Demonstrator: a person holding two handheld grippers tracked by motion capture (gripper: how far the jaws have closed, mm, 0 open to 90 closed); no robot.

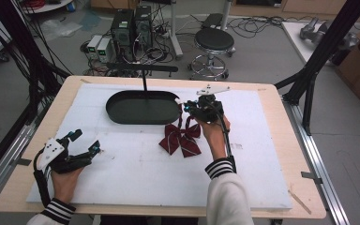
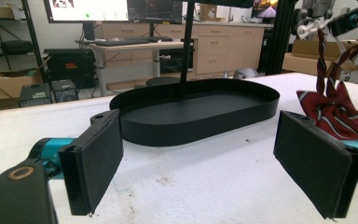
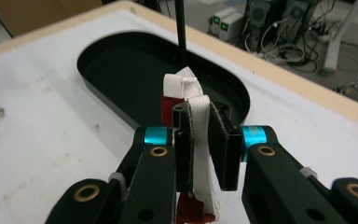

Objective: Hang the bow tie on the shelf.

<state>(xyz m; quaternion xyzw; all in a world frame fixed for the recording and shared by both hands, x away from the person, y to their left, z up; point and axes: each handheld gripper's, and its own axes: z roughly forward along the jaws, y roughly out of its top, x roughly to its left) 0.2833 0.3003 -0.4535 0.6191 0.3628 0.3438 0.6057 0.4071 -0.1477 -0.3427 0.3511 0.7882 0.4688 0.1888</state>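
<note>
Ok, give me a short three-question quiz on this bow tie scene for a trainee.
1. True or false: the left tool is shut on the bow tie.
2. What does the right tool pinch? A) the white strap B) the tray rim C) a cable
3. Where is the black tray relative to the bow tie, in the high view?

Key: 1. False; its jaws stand open over the white mat, apart from the bow tie. 2. A. 3. Behind it and to the left.
</note>
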